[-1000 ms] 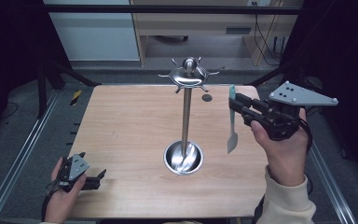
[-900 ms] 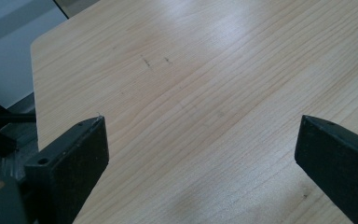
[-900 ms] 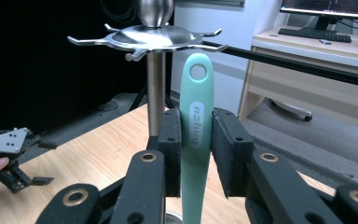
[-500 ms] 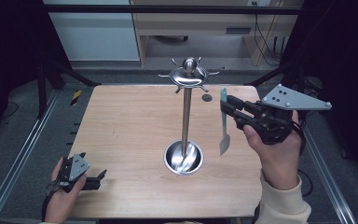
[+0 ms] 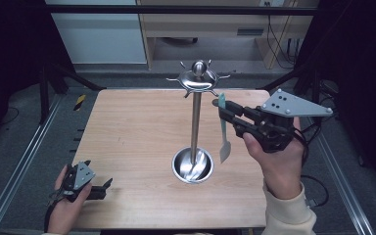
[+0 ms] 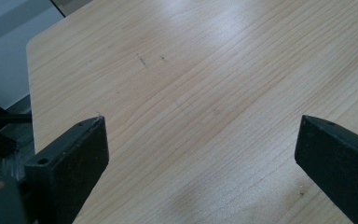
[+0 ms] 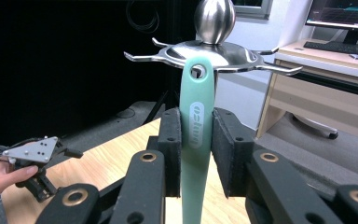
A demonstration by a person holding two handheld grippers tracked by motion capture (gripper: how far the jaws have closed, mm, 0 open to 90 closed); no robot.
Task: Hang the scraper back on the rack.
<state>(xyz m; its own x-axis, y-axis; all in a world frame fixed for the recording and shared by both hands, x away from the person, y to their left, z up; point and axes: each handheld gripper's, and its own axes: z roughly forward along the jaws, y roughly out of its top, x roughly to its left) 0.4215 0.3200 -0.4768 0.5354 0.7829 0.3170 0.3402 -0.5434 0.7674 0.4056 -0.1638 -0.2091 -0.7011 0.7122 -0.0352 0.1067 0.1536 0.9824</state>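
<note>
A steel utensil stand (image 5: pixel 195 122) rises from a round bowl base (image 5: pixel 192 165) in the middle of the wooden table (image 5: pixel 137 132); its hooked top (image 7: pixel 213 50) shows up close in the right gripper view. My right gripper (image 5: pixel 223 111) is shut on a mint-green spatula (image 5: pixel 223 128) that hangs blade down, just right of the pole. In the right gripper view the spatula's handle (image 7: pixel 196 135) stands upright between the pads, its hanging hole (image 7: pixel 196 71) level with the hooks. My left gripper (image 5: pixel 105 187) rests at the table's near left corner, open, nothing between its jaws (image 6: pixel 200 154).
A desk (image 5: pixel 210 29) and a white cabinet (image 5: pixel 98 34) stand beyond the table's far edge. Metal rails (image 5: pixel 24 161) run along both sides of the table. A monitor (image 7: pixel 342 14) sits on the desk in the right gripper view.
My right gripper has carried the spatula to the left, closer to the stand's pole and hooks. The left gripper has stayed where it was.
</note>
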